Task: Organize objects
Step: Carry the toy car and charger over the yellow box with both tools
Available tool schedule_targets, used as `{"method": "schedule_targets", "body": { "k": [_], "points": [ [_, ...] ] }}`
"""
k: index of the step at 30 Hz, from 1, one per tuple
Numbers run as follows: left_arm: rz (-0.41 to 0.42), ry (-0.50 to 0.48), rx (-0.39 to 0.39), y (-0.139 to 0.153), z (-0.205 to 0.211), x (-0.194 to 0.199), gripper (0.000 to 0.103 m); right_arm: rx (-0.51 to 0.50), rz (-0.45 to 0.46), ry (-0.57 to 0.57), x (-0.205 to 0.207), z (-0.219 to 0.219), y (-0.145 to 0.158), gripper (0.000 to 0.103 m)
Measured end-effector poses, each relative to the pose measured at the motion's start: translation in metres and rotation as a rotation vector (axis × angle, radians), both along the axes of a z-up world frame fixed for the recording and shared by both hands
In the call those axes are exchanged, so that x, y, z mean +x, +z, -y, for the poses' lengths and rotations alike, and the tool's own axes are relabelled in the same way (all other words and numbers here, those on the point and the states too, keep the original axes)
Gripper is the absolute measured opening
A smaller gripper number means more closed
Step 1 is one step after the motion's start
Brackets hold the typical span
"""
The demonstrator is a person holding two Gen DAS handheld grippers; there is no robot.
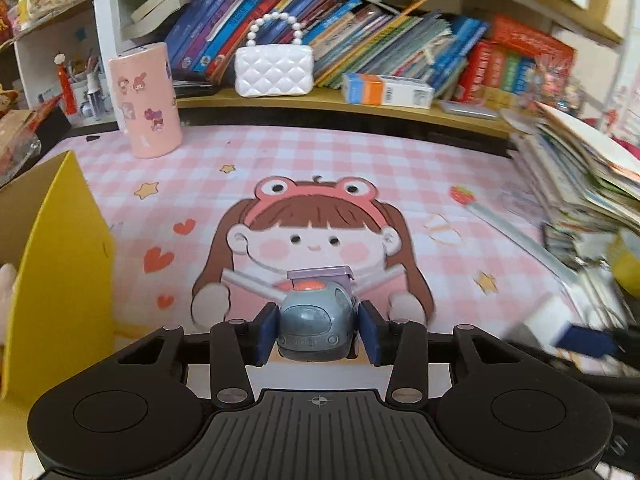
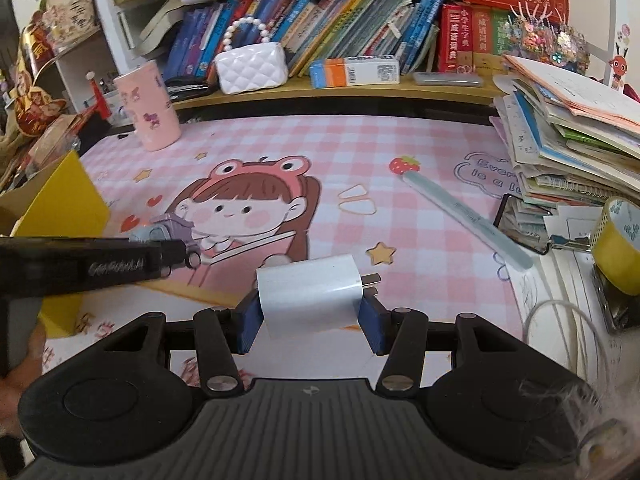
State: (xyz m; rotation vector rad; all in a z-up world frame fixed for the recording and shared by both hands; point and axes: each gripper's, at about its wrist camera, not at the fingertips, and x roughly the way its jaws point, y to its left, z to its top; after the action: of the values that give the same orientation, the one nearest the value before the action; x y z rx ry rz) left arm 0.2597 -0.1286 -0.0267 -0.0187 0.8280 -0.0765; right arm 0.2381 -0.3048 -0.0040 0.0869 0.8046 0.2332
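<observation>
Both jaws are gripping: left gripper point(image 1: 316, 334) holding the toy car point(image 1: 316, 330), right gripper point(image 2: 308, 320) the charger point(image 2: 310, 294) (neither is stowed yet, ruler point(image 2: 466, 220) is waiting)

Both cameras sit low and close over the desk with the pink checked mat point(image 1: 400, 168), looking down and forward to the wooden bookshelf of colourful books point(image 1: 360, 106) behind it. The right view looks from farther right on the mat. Both see the mat's cartoon girl, the bookshelf and the white quilted purse point(image 2: 251, 67).
</observation>
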Motion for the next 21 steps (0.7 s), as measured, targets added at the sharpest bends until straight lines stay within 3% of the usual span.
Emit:
{"method": "schedule_targets", "body": {
  "k": [13, 21],
  "points": [
    [-0.011, -0.03, -0.04, 0.011, -0.044, -0.078, 0.041, -0.046, -0.002, 0.05, -0.052, -0.056, 0.009, 0.049],
    [0.014, 0.01, -0.054, 0.016, -0.084, -0.119, 0.041, -0.069, 0.022, 0.114, -0.09, -0.107, 0.016, 0.049]
  ]
}}
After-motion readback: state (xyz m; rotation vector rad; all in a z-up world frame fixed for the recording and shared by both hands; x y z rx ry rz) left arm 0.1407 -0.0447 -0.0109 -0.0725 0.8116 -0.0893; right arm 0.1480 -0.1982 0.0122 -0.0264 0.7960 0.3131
